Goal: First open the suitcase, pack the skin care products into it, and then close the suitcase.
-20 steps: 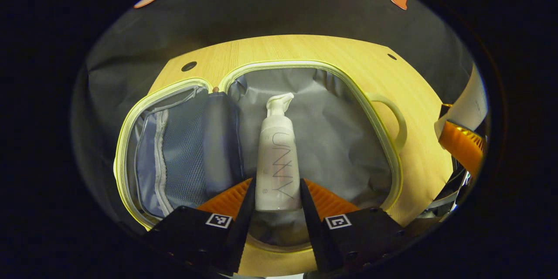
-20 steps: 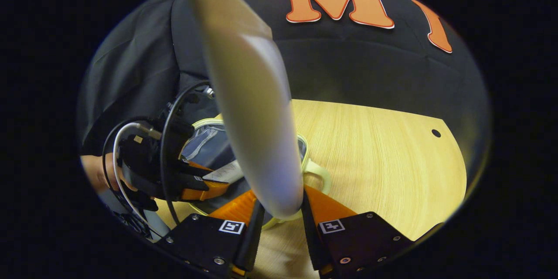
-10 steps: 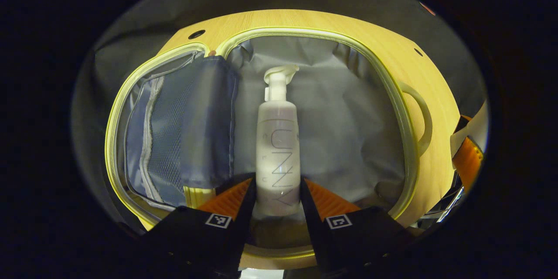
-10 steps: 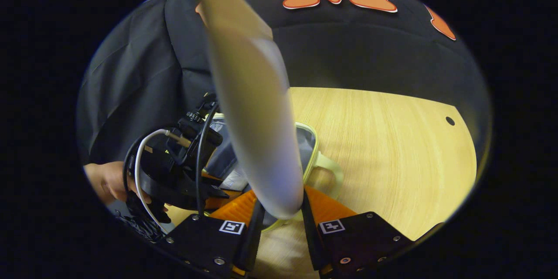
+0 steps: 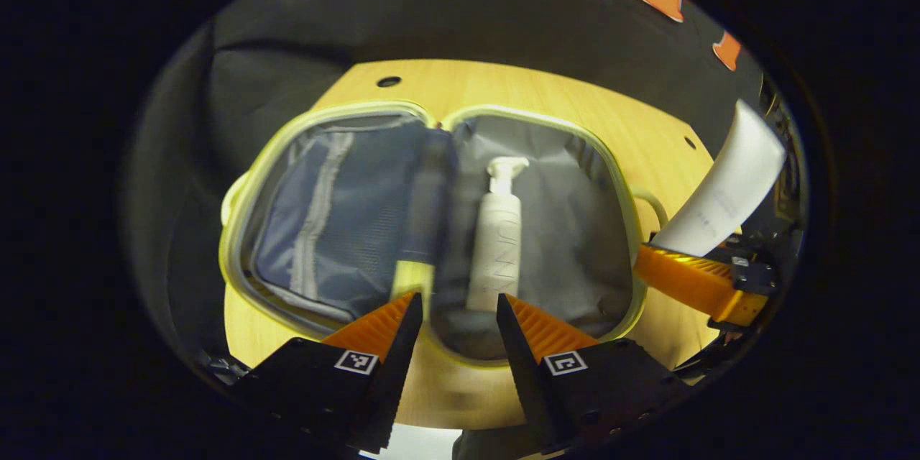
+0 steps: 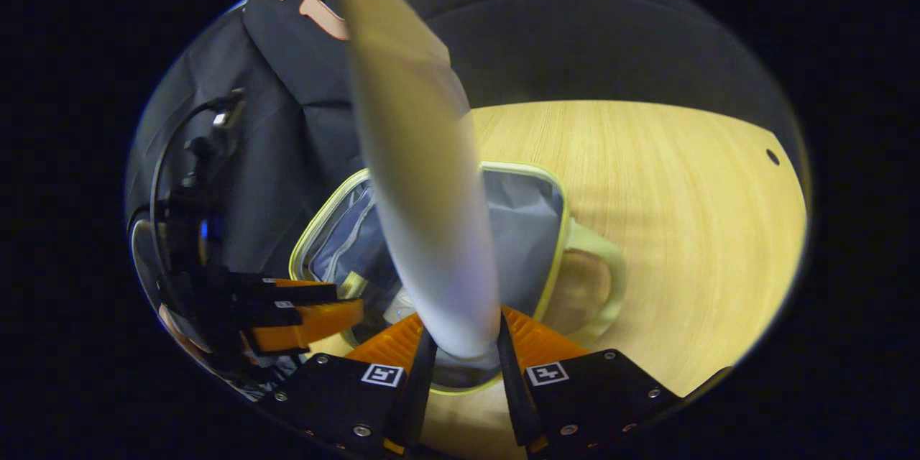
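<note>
A small yellow-rimmed suitcase (image 5: 624, 219) lies open on the wooden table (image 5: 517, 86). Its left half has a mesh pocket (image 5: 338, 230). In the grey-lined right half lies a white pump bottle (image 5: 496, 244), nozzle pointing away. My left gripper (image 5: 451, 316) hangs open above the case's near edge, holding nothing. At the right of the left gripper view my right gripper (image 5: 683, 262) is shut on a white tube (image 5: 726, 194). In the right gripper view the tube (image 6: 420, 180) stands up between my right gripper's (image 6: 463, 345) fingers, over the suitcase (image 6: 557, 244).
The suitcase's pale handle (image 6: 607, 266) sticks out toward bare table (image 6: 683, 230) on the right. The left gripper (image 6: 309, 313) and its cable show at the left of the right gripper view. Dark cloth walls close the table's far side.
My left gripper let go of the pump bottle, which now lies in the suitcase, and pulled back and up. The right gripper with the tube moved over the suitcase.
</note>
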`<state>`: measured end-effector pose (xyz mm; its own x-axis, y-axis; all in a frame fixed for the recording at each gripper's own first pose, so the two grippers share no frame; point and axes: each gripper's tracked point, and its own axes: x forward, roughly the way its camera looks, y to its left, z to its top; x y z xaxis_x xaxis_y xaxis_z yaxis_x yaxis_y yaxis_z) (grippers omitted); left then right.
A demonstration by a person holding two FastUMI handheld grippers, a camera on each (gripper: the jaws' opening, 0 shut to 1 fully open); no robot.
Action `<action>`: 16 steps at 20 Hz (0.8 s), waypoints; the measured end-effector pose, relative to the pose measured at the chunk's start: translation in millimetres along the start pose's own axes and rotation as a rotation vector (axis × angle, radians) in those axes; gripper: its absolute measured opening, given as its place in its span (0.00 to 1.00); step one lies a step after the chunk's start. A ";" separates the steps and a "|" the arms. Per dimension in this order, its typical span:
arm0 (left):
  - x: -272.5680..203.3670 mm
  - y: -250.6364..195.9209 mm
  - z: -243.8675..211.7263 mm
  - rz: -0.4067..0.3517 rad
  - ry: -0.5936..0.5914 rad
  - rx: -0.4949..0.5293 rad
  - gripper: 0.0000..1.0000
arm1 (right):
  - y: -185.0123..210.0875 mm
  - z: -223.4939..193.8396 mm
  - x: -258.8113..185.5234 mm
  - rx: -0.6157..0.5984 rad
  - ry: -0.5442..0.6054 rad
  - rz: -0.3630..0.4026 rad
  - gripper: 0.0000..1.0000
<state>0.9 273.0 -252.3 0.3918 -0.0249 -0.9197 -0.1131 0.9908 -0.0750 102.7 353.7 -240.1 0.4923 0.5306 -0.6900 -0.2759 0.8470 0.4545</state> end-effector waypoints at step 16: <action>-67.5 154.8 -21.1 0.295 -0.073 -0.288 0.69 | 5.8 -30.6 70.9 0.282 0.279 -0.014 0.48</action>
<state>-62.3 425.2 -209.9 0.3668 0.2743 -0.8890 -0.4771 0.8758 0.0734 110.7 397.3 -303.7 0.2400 0.5405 -0.8064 -0.0144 0.8326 0.5537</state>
